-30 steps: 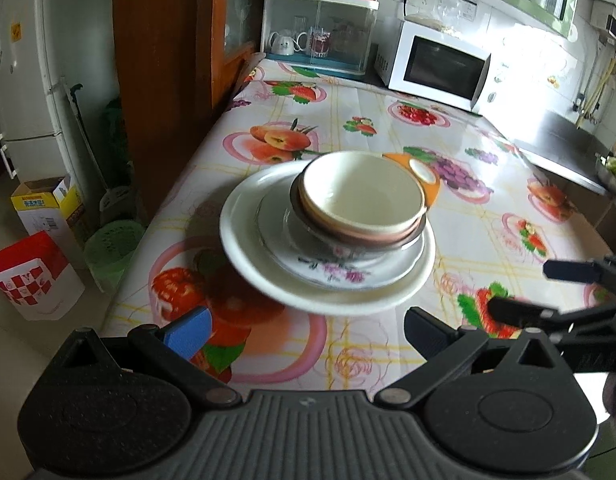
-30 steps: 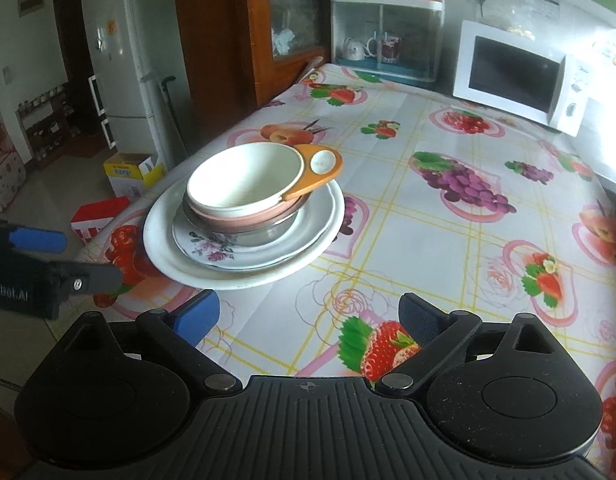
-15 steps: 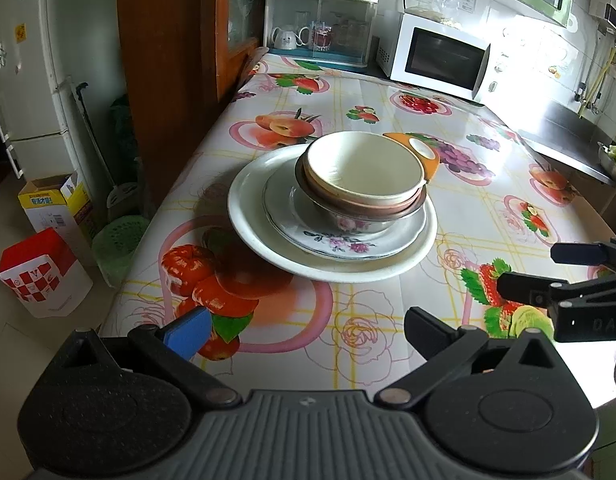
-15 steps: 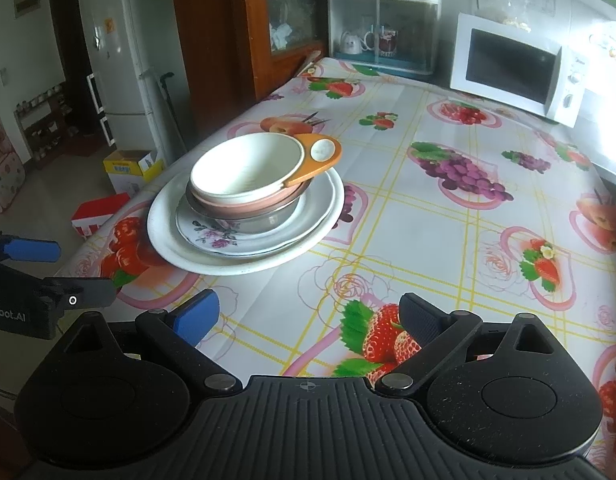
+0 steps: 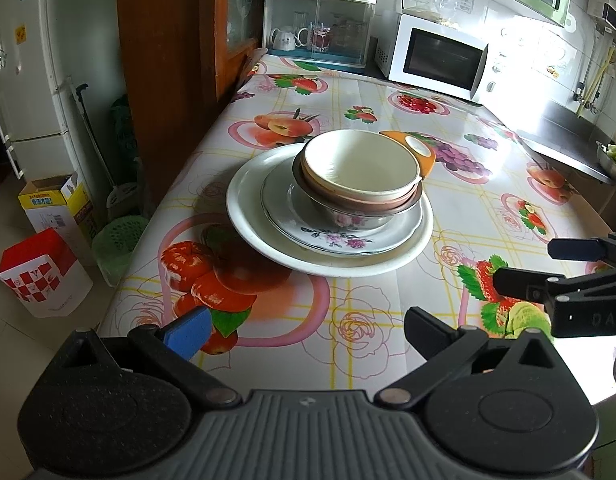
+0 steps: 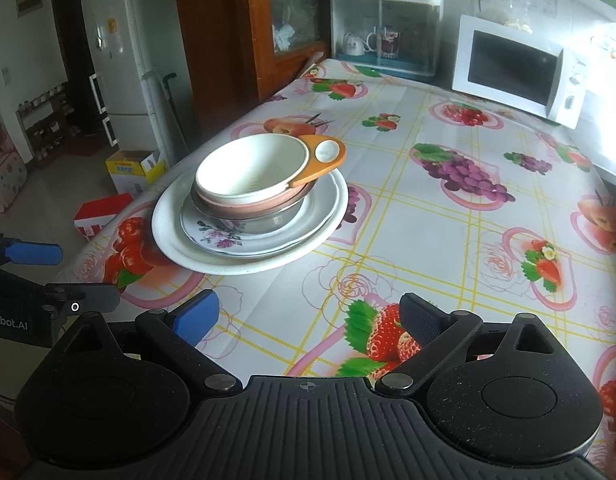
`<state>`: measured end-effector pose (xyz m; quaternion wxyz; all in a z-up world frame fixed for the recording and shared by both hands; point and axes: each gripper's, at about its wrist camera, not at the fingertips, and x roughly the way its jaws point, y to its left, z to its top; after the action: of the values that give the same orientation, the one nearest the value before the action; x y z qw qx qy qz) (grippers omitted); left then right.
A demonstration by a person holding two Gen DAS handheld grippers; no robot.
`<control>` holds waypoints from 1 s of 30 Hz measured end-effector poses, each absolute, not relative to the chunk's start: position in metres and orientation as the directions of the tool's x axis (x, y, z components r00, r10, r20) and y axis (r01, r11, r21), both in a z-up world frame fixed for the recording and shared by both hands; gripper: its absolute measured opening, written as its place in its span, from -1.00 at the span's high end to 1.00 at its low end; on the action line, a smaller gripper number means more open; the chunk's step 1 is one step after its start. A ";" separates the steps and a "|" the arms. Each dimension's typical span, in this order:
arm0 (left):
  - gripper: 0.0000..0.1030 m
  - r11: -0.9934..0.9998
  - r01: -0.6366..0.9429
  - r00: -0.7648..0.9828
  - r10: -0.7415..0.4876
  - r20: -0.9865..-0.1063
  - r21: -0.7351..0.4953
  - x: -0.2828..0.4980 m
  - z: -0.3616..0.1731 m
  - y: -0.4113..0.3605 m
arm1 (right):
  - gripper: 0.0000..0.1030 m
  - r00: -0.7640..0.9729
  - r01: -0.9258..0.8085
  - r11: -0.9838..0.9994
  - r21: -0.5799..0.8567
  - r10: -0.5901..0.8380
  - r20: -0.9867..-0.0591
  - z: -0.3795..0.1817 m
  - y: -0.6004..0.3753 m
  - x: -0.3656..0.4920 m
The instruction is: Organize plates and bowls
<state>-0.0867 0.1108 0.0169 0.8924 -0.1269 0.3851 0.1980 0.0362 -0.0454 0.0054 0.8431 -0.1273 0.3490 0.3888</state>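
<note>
- Kitchen, long table (image 5: 347, 320) under a fruit-print cloth, microwave (image 5: 435, 60) and a cup rack (image 5: 319, 32) at the far end.
- Dish stack sits near the table's left edge: big white plate (image 5: 252, 216) at the bottom, floral plate (image 5: 327, 236) on it, then a flowered bowl (image 5: 347, 218), a pink bowl (image 5: 359, 200), and a cream bowl (image 5: 359, 164) on top with an orange handle (image 6: 319, 160) pointing away.
- Left gripper (image 5: 304, 330) wide open, empty, short of the stack. Right gripper (image 6: 308, 318) also wide, empty, over the bare cloth to the right of the stack.
- Risk: bowls are nested off-centre; pinching one rim could tip the top bowls or drag the whole stack.
- Risk: stack is close to the edge above the floor and boxes (image 5: 44, 272); a push from the right could slide it off the glossy cloth.
- Risk: the two grippers are near each other and could collide if both go in.
- Hard to tell: whether more dishes hide between the bowls; the nested bowls' insides are covered.
- Window glare washes out the table's far right side; the near edge is behind the gripper bodies.
</note>
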 end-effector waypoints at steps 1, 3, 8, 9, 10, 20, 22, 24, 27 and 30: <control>-1.00 0.889 -0.451 0.626 0.255 -0.737 -0.075 -0.087 0.017 0.111 | -0.89 0.454 -0.744 0.665 0.057 0.567 -0.688 0.005 -0.045 0.036; -1.00 0.889 -0.451 0.625 0.256 -0.738 -0.074 -0.087 0.017 0.111 | -0.89 0.453 -0.744 0.666 0.058 0.567 -0.688 0.005 -0.045 0.036; -1.00 0.889 -0.451 0.625 0.256 -0.737 -0.074 -0.087 0.017 0.111 | -0.89 0.453 -0.746 0.664 0.058 0.568 -0.687 0.006 -0.044 0.035; -1.00 0.889 -0.451 0.626 0.256 -0.737 -0.074 -0.087 0.017 0.111 | -0.89 0.453 -0.746 0.663 0.057 0.569 -0.687 0.006 -0.044 0.035; -1.00 0.889 -0.451 0.626 0.257 -0.737 -0.073 -0.087 0.017 0.111 | -0.89 0.453 -0.747 0.663 0.057 0.569 -0.687 0.006 -0.044 0.034; -1.00 0.889 -0.451 0.627 0.258 -0.735 -0.073 -0.089 0.018 0.110 | -0.89 0.452 -0.747 0.663 0.057 0.569 -0.687 0.006 -0.043 0.034; -1.00 0.889 -0.452 0.628 0.260 -0.734 -0.072 -0.090 0.018 0.110 | -0.89 0.452 -0.747 0.663 0.059 0.570 -0.686 0.006 -0.043 0.033; -1.00 0.889 -0.452 0.628 0.260 -0.733 -0.072 -0.091 0.019 0.110 | -0.89 0.452 -0.747 0.662 0.058 0.570 -0.685 0.006 -0.043 0.033; -1.00 0.889 -0.451 0.629 0.260 -0.733 -0.072 -0.091 0.019 0.110 | -0.89 0.451 -0.746 0.663 0.061 0.571 -0.686 0.006 -0.043 0.033; -1.00 0.890 -0.451 0.629 0.259 -0.733 -0.072 -0.091 0.019 0.110 | -0.89 0.450 -0.747 0.662 0.061 0.572 -0.686 0.006 -0.043 0.032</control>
<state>-0.0910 0.1097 0.0192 0.8939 -0.1251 0.3820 0.1986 0.0323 -0.0428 0.0063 0.8420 -0.1260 0.3490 0.3916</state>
